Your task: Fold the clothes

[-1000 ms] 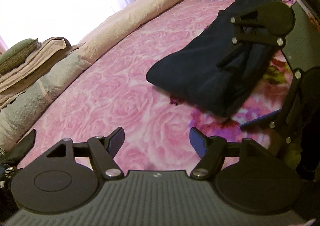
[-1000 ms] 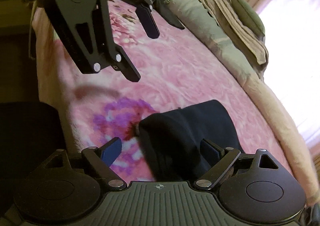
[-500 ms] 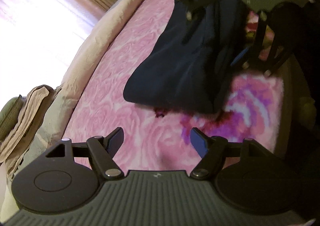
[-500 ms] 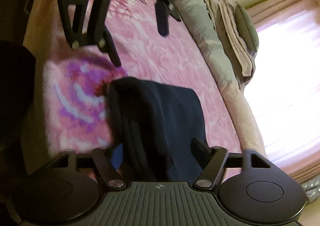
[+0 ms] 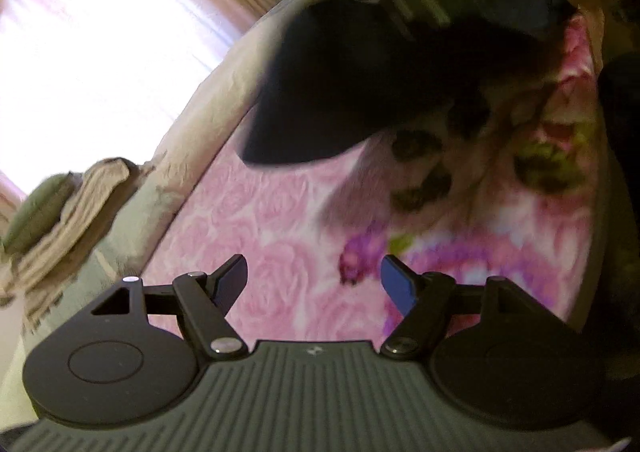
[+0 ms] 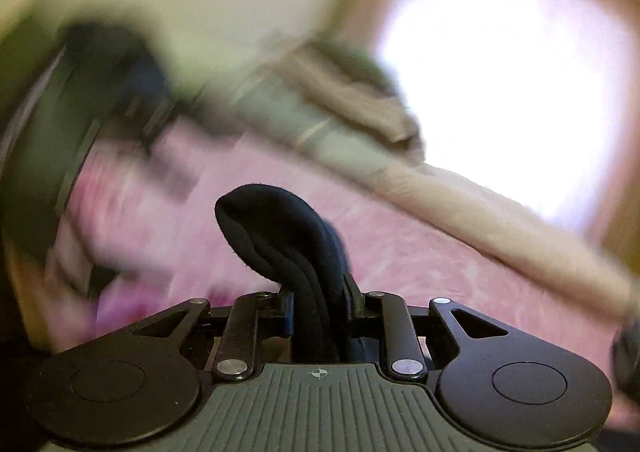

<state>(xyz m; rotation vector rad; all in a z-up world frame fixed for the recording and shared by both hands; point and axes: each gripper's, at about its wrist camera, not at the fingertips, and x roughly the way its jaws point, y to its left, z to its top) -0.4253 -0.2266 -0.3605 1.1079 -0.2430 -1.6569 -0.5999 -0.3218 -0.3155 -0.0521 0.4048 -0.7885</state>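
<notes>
the dark folded garment (image 6: 288,236) is clamped in several layers by the right gripper (image 6: 320,304), lifted off the pink bedspread (image 5: 280,244) at twelve o'clock; the left gripper (image 5: 314,284) is held wide apart, empty. folding looks done, placing is judged left.

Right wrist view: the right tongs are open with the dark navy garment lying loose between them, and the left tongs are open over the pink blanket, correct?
Not quite. The right wrist view shows the right tongs shut on the dark navy garment. The left tongs are indeed open over the pink blanket.

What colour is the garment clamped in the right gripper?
Dark navy, nearly black. The garment shows sharpest in the right wrist view, pinched in the right gripper.
</notes>
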